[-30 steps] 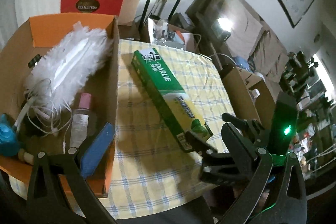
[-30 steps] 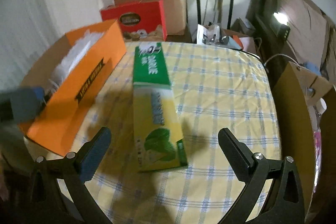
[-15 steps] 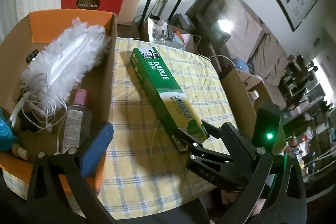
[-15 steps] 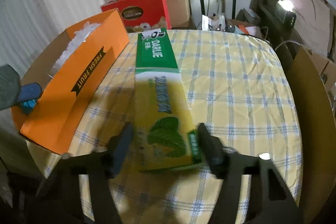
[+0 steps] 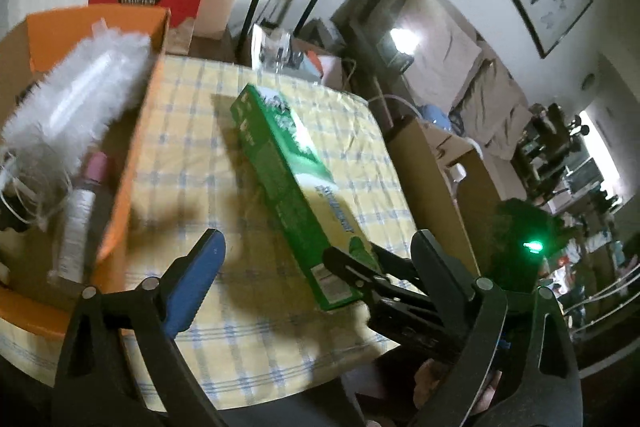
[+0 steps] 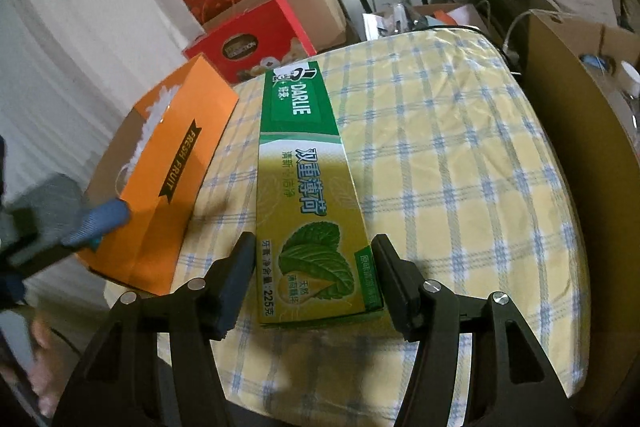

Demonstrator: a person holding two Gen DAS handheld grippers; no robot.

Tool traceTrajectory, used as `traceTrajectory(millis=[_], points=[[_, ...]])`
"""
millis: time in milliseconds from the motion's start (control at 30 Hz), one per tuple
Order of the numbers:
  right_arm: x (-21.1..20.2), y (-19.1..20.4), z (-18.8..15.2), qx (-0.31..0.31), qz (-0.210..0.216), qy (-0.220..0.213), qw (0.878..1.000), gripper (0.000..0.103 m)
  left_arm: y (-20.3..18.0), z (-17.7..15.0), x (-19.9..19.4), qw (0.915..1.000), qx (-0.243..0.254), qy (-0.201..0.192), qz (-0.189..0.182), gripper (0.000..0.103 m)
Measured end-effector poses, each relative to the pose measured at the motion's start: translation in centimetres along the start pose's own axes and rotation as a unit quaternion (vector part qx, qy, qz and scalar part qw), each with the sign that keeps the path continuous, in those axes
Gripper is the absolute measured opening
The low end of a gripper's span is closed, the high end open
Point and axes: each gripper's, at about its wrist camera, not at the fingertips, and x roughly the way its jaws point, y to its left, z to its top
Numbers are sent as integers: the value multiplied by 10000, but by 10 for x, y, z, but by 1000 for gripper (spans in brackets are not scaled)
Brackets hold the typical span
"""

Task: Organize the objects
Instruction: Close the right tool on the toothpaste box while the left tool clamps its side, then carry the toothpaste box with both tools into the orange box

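Partly done: feather duster (image 5: 76, 99) and bottle (image 5: 80, 215) already inside orange box (image 6: 172, 187). Left to stow: toothpaste carton (image 6: 304, 195), lying beside that box (right gripper (image 6: 314, 279) clamped on its near end; left gripper (image 5: 320, 267) spread wide, empty)

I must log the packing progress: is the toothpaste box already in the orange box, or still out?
Out. The toothpaste box lies flat on the checked tablecloth, beside the orange box.

Right claw (image 6: 314, 277) clamped, left claw (image 5: 320, 259) wide, apparently just narrowing.
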Motion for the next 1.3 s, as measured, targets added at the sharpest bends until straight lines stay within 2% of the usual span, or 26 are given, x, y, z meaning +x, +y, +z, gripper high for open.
traceTrajectory(millis=[233,367,500,533,567,700,733,1033,1300], points=[[-7,-8,-7,120,10,-24,9999,61,6,2,50,9989,-272,367,-132,92],[-9,-12,-10,204,67,-45,9998,61,21,6,79,9965,-630,529,-139,92],[-11,-13,-13,276,139,-97,9995,61,40,-3,101,9885,-1135,796,-608,91],[-11,-14,-14,294,158,-95,9994,61,41,-4,100,9883,-1175,698,-679,90],[-11,-14,-13,309,175,-89,9993,61,41,-5,100,9880,-1190,661,-733,88],[-10,-13,-15,325,212,-81,9992,61,46,-10,110,9800,-1461,802,-1087,54],[-11,-11,-16,330,229,-84,9992,61,47,-11,111,9783,-1498,817,-1176,51],[-26,5,-18,236,194,-283,9991,58,46,-1,95,9774,-1522,696,-1292,47],[-52,31,-4,97,380,-566,9976,58,35,24,52,9799,-1391,333,-1391,46]])
